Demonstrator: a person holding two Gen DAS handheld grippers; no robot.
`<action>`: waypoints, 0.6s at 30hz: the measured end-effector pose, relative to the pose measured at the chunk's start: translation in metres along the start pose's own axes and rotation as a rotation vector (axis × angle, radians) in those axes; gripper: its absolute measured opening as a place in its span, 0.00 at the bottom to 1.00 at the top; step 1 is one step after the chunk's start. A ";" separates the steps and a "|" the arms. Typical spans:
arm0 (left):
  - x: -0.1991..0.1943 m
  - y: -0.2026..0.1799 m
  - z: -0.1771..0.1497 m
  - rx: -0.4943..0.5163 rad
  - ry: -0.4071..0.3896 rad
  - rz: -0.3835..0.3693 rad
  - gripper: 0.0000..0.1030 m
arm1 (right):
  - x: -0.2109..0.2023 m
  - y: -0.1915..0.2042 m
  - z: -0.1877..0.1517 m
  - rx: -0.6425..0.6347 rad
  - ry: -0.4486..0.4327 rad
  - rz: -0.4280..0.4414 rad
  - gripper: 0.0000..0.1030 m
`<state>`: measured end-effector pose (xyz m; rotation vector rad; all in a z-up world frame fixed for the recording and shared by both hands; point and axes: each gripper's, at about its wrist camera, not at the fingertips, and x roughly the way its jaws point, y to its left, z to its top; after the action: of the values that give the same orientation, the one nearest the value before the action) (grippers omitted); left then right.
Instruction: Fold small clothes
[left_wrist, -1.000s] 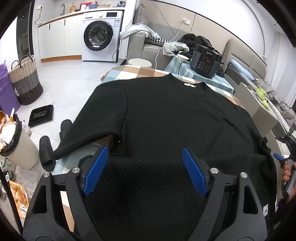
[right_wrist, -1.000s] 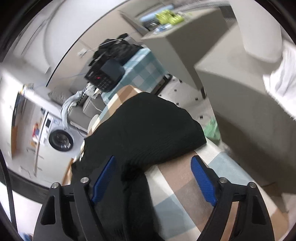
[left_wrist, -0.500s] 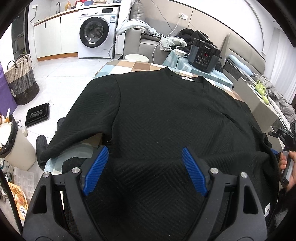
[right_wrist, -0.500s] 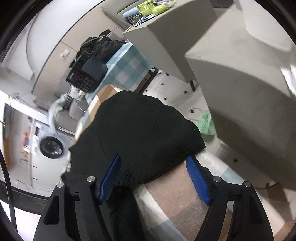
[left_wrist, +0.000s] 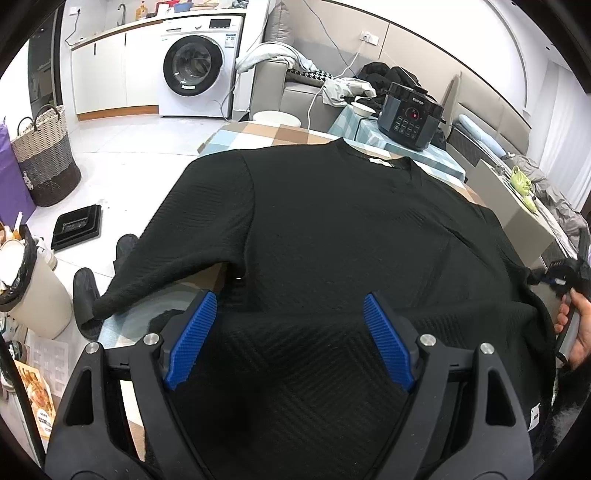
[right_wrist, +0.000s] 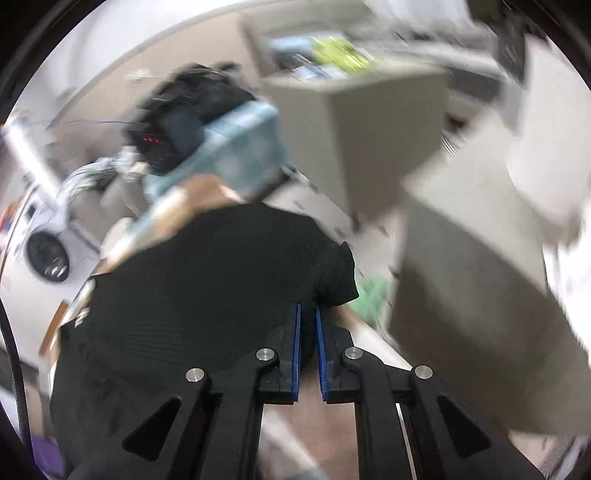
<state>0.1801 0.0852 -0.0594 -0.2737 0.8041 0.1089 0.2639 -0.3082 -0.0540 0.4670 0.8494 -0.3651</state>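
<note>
Black sweater (left_wrist: 332, 229) lies spread flat, front up, on the desk (left_wrist: 258, 134), whose checked cloth of tan, white and pale blue shows beyond the neckline. A small pale label sits inside the collar; its writing is too small to read. Another small tag shows at the hem on the right side, also unreadable. The left sleeve hangs over the desk's near-left edge.

Left tool (left_wrist: 290, 339) hovers over the lower part of the sweater with its blue pads spread wide; nothing is between them but the cloth lying beneath, and they do not press it.

Right tool (right_wrist: 307, 325) has just been closing, and its blue pads now stand almost together, pinching the edge of the sweater's right sleeve near its cuff. The right wrist view is heavily blurred. In the left wrist view the right tool shows at the far right edge, at the sweater's sleeve, with a person's hand (left_wrist: 576, 332) around its handle.

Beyond the desk a dark pressure cooker (left_wrist: 410, 122) stands on a second, blue-checked cloth; its front reads "SUPOR" above a red lit display and rows of buttons. A white washing machine (left_wrist: 195, 68) stands under a counter at the back, with a blue sticker on its panel that cannot be read. A woven basket (left_wrist: 44, 158) sits on the floor at left.
</note>
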 end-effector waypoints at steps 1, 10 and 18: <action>-0.001 0.002 0.000 -0.005 -0.002 0.002 0.78 | -0.013 0.018 0.003 -0.065 -0.054 0.058 0.08; -0.017 0.014 -0.004 -0.033 -0.025 0.016 0.78 | -0.032 0.158 -0.081 -0.679 0.159 0.450 0.08; -0.026 0.029 -0.008 -0.072 -0.023 0.048 0.78 | -0.019 0.134 -0.081 -0.551 0.200 0.375 0.30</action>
<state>0.1503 0.1113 -0.0517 -0.3202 0.7856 0.1863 0.2668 -0.1502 -0.0526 0.1402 0.9891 0.2653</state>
